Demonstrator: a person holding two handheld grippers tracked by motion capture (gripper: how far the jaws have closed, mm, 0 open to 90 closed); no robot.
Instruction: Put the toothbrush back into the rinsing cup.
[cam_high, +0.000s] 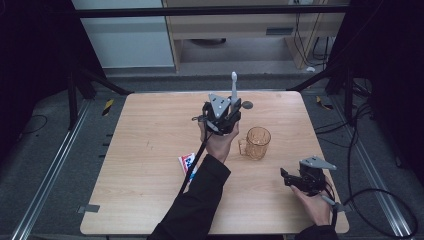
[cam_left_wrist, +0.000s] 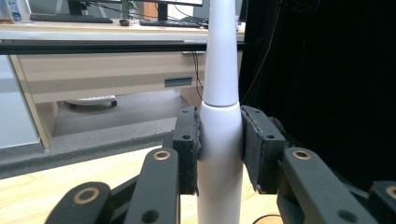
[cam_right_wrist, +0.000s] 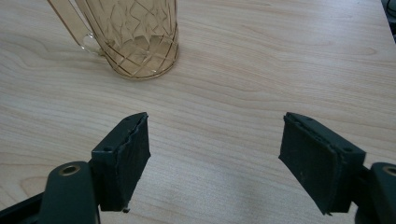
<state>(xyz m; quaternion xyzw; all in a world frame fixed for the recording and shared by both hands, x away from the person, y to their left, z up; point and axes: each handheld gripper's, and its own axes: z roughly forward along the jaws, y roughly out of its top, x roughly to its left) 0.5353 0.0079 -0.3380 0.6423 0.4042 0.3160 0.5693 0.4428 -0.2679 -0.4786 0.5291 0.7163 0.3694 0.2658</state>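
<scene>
Nearest the high camera, a dark sleeve (cam_high: 197, 200) leads up from the bottom edge to the left gripper (cam_high: 223, 112), which stands over the middle of the table (cam_high: 150, 125), toward its far side. Its jaws are clamped on a white electric toothbrush (cam_left_wrist: 219, 154), held upright with the slim neck rising above the pads (cam_left_wrist: 189, 149); the pads press the thick handle from both sides, just below the seam where the neck begins. That handle looks like smooth, hard plastic: stiff, fairly light, and likely slippery, so a grip on the wide body seems sounder than one on the tapering neck, which could slide or bend off line. A small blue-and-white packet (cam_high: 187, 162) lies flat beside the sleeve. Right of the hand stands an amber glass mug (cam_high: 256, 142), upright, handle toward the left, apart from the brush; it is probably brittle and easily tipped. Farthest right, the right gripper (cam_high: 286, 177) rests low near the table's near corner, jaws wide apart and empty.
</scene>
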